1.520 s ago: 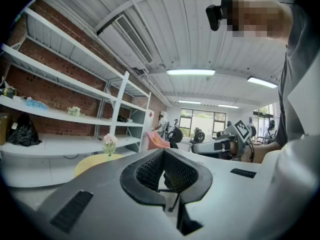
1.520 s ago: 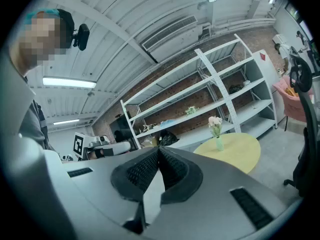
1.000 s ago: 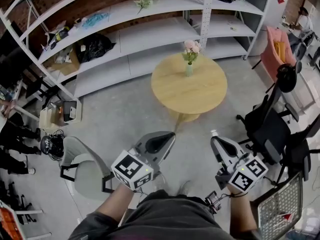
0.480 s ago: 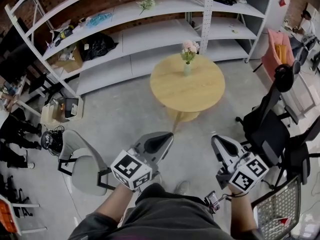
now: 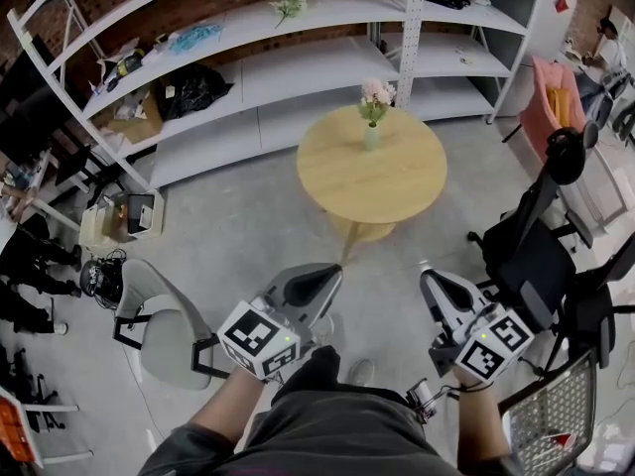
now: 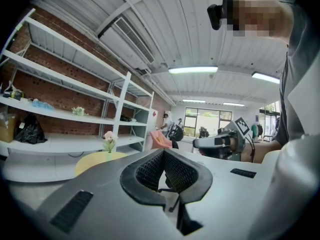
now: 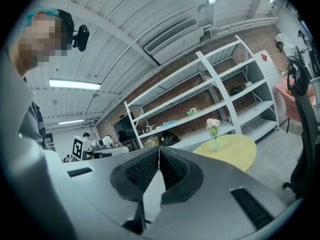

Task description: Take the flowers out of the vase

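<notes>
A small pale green vase (image 5: 371, 137) with pink flowers (image 5: 376, 93) stands upright near the far edge of a round wooden table (image 5: 382, 186). My left gripper (image 5: 332, 272) and right gripper (image 5: 427, 278) are held side by side, well short of the table, both pointing toward it. Both are shut with nothing between their pads. From the left gripper view, the flowers (image 6: 108, 136) show far off to the left of the closed left gripper (image 6: 163, 152). From the right gripper view, the flowers (image 7: 213, 123) and table (image 7: 235, 151) lie to the right of the closed right gripper (image 7: 159, 148).
White metal shelving (image 5: 298, 62) lines the brick wall behind the table. Black office chairs (image 5: 531, 251) and a wire basket (image 5: 556, 415) stand at the right, a pink armchair (image 5: 551, 102) at the far right. A grey chair (image 5: 159, 330) sits at the left. Grey floor lies between me and the table.
The head view has shifted slightly and the person's knee has come forward between the grippers. Both grippers stay shut and hold nearly the same place in the view.
</notes>
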Demonstrator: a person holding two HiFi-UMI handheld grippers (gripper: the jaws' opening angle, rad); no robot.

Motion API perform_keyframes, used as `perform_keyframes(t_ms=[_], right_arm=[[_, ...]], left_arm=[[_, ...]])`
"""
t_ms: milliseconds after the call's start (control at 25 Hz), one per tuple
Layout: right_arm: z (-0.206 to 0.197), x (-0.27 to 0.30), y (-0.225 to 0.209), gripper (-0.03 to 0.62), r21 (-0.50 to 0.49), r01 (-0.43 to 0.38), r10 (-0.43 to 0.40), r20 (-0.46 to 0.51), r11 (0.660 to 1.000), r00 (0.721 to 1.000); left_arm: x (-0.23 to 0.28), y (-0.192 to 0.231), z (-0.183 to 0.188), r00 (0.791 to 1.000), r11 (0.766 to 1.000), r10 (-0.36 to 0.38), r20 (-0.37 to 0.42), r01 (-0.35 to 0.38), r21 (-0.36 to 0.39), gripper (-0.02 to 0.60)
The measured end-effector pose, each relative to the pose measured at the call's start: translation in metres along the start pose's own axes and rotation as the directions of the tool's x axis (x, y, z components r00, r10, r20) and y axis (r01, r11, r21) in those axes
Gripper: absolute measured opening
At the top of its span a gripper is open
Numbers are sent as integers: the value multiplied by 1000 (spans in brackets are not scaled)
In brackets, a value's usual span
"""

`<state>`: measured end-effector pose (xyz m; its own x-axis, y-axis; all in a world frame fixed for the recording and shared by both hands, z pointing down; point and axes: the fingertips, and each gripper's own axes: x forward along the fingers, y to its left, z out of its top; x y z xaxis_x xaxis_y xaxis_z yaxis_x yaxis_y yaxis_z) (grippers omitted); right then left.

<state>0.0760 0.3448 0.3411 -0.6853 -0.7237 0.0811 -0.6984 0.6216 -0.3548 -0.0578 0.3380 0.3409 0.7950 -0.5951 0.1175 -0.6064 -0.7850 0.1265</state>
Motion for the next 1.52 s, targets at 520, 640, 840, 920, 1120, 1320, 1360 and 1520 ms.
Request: perform_keyframes(t_ms=[520,640,840,920,1120,1320,1360,1520], right_arm=[[12,106,-52,15,48,59,-58,-18,997,998],[18,135,-65,15,49,78,-77,-21,996,997],[28,176,-86,15,51,105,-104,-21,993,994],[32,189,-93,15,51,116,-115,-22,992,993],[46,219,-104,15,47,132,-132,-10,990,991],[56,238,-115,15,48,143,-143,-8,989,990],[57,241,-117,15,47,144,-144,-7,988,990],[64,250,-127,15,49,143,-143,-5,988,990]], left_arm=[[45,117,11,999,998,-51,-16,51,-24,9],[58,148,15,997,997,-70,-18,69,-29,9],[78,193,20,995,995,-94,-25,93,-35,9],[83,208,23,995,994,-101,-25,100,-36,9],[97,242,32,993,993,-117,-23,116,-35,9],[111,261,38,991,991,-132,-25,132,-34,9],[114,264,38,991,990,-134,-25,133,-34,9],[125,272,40,990,990,-137,-26,136,-37,9]])
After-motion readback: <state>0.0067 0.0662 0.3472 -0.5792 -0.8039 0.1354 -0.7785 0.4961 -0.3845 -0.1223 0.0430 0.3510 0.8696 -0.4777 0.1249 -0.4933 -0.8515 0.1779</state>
